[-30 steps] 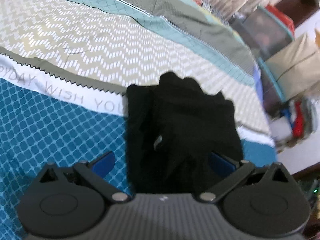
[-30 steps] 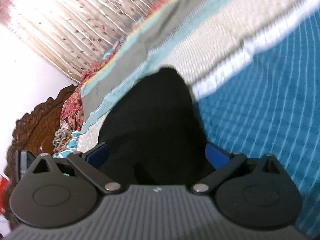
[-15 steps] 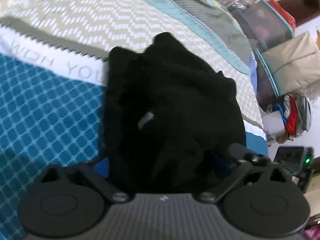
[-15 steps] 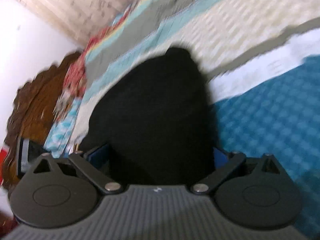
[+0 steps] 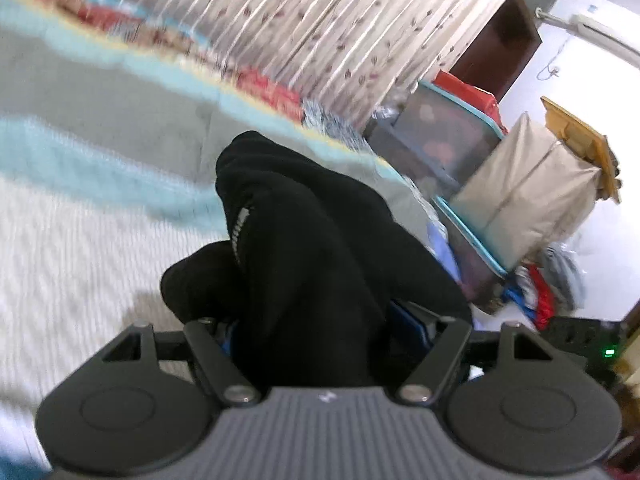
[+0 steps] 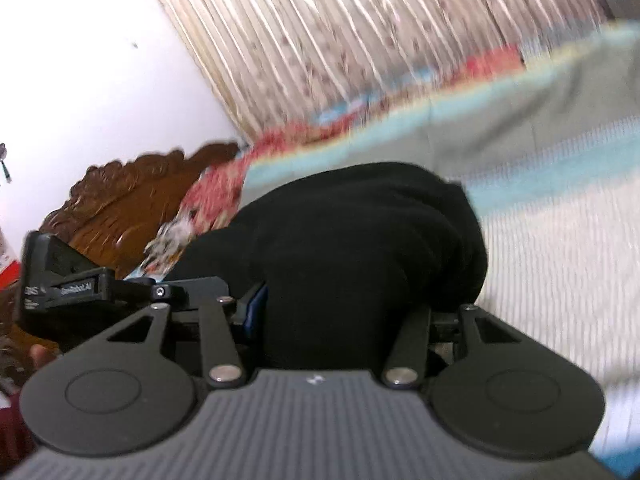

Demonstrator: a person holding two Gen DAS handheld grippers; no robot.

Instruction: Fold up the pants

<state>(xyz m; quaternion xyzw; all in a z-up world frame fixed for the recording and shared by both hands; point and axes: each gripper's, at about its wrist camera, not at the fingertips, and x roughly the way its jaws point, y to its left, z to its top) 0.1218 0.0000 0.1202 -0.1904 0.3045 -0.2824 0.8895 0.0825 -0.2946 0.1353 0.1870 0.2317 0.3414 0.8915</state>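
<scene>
The black pants (image 5: pixel 320 248) are bunched up and lifted off the patterned bedspread (image 5: pixel 80 240). My left gripper (image 5: pixel 316 328) is shut on the pants, with cloth draped over its blue pads. In the right wrist view the same black pants (image 6: pixel 360 248) fill the middle. My right gripper (image 6: pixel 340 320) is shut on them, and its fingertips are hidden under the cloth. The other gripper's body (image 6: pixel 80 292) shows at the left of the right wrist view, close beside.
A striped curtain (image 5: pixel 340 32) hangs behind the bed. Storage boxes and a beige bag (image 5: pixel 528 184) stand off the bed's right side, with loose clothes (image 5: pixel 548 288) below. A carved wooden headboard (image 6: pixel 120 196) stands at the left in the right wrist view.
Both grippers closed on the pants and lifted them, tilting up and moving toward the far side of the bed. The blue-patterned part of the bedspread left view and the curtain came in.
</scene>
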